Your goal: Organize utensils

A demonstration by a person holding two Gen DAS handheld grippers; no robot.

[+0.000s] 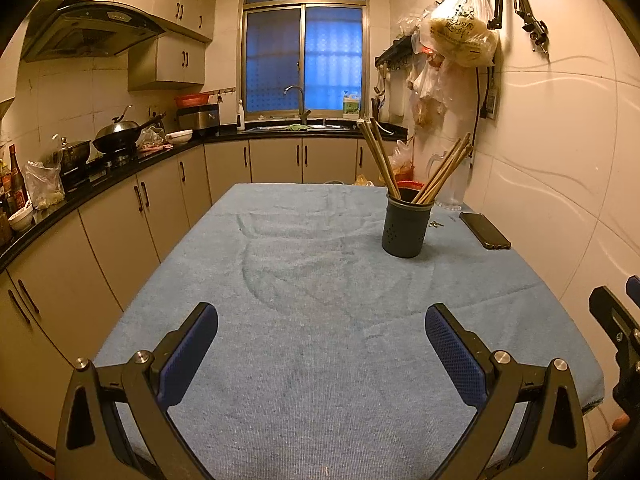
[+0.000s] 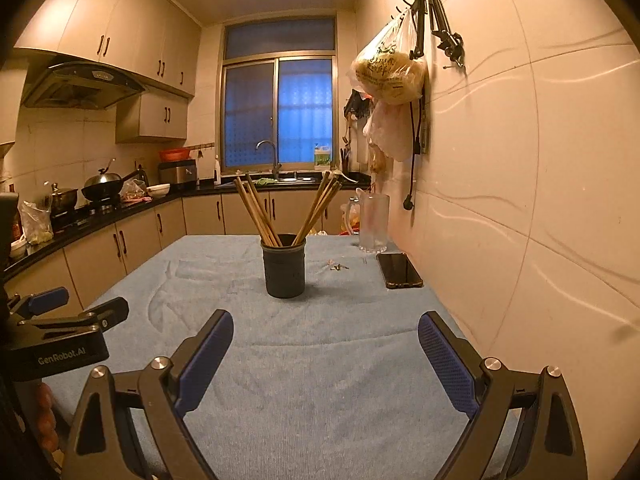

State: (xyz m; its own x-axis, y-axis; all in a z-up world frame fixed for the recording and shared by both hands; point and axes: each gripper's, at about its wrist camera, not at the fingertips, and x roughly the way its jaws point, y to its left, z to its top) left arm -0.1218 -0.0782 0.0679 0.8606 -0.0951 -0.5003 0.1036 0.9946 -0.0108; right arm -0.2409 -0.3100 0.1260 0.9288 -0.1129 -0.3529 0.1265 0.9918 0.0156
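Observation:
A dark perforated utensil holder (image 1: 406,226) (image 2: 284,266) stands on the blue tablecloth (image 1: 312,320) (image 2: 320,360), toward the far right of the table. Several wooden chopsticks (image 1: 380,160) (image 2: 256,210) lean out of it in two bunches, left and right. My left gripper (image 1: 322,314) hovers open over the near part of the cloth, nothing between its blue pads. My right gripper (image 2: 326,322) is open too, empty, pointing at the holder from the near side. Each gripper shows at the edge of the other's view.
A black phone (image 1: 485,230) (image 2: 399,270) lies by the right wall, with a small metal item (image 2: 338,267) beside it and a glass pitcher (image 2: 373,222) behind. Bags hang on wall hooks (image 2: 390,68). A kitchen counter with pots (image 1: 116,138) runs along the left.

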